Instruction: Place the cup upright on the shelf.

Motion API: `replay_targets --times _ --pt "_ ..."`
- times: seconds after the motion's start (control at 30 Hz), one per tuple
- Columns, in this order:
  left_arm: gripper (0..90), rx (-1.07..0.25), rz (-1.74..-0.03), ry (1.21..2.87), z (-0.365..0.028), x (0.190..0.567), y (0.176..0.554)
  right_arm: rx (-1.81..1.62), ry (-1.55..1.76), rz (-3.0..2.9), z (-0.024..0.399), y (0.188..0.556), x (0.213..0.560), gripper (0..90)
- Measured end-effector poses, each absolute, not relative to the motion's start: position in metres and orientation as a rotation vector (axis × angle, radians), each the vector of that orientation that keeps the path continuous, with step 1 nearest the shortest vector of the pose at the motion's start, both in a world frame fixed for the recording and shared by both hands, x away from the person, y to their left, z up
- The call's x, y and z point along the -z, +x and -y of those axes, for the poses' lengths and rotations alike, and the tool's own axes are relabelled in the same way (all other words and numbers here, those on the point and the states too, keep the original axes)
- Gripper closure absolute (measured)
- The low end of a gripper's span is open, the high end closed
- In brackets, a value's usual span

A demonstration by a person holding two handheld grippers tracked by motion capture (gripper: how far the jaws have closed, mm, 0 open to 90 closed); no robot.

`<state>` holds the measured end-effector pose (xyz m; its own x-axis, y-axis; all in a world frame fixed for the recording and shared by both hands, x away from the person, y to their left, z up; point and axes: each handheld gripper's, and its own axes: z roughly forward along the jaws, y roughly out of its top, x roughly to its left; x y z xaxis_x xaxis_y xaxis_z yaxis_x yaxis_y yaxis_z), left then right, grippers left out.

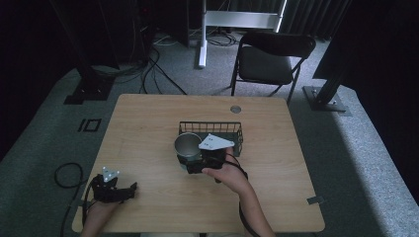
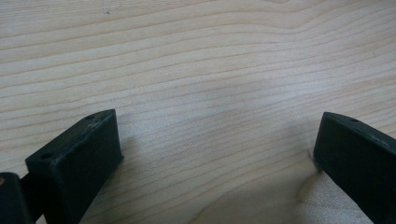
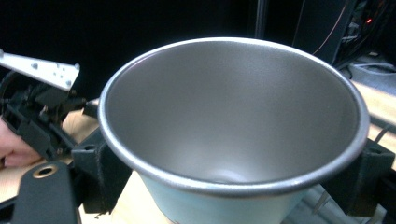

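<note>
Dark curtains, a black folding chair [image 1: 271, 58] and loose cables ring a light wooden table [image 1: 148, 123] seen from above. Just right of centre frame, the right gripper [image 1: 193, 164] pinches a metal cup [image 1: 188, 144], one jaw on either side of its pale blue outer wall. The right gripper view looks straight into the cup's [image 3: 233, 116] empty steel interior, with the black jaws pressed against its sides below the rim. The cup sits at the left end of a black wire basket [image 1: 236, 127]; whether it rests on the table or is lifted clear of it is hard to judge from this angle. Near the lower left of the frame, the left gripper [image 1: 131, 189] lies idle on the wood, jaws spread wide with nothing between them, well apart from the cup. By this reading, the grasp is done; placing the cup, perhaps into the basket, remains.
</note>
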<state>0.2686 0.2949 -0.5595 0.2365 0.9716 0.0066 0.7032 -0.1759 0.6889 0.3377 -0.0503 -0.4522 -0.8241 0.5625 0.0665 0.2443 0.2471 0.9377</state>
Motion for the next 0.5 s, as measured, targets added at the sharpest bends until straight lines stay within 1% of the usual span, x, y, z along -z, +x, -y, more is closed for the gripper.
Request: replay_targets --times 0.23,0.5 --pt "1.4 -0.616 -1.529 1.952 -0.295 0.559 0.269 -1.63 0.74 -2.201 0.052 0.342 0.43 14.1" --pt "1.4 -0.617 -1.529 1.951 -0.295 0.559 0.269 -1.638 0.806 -2.134 0.056 0.353 0.412 14.0"
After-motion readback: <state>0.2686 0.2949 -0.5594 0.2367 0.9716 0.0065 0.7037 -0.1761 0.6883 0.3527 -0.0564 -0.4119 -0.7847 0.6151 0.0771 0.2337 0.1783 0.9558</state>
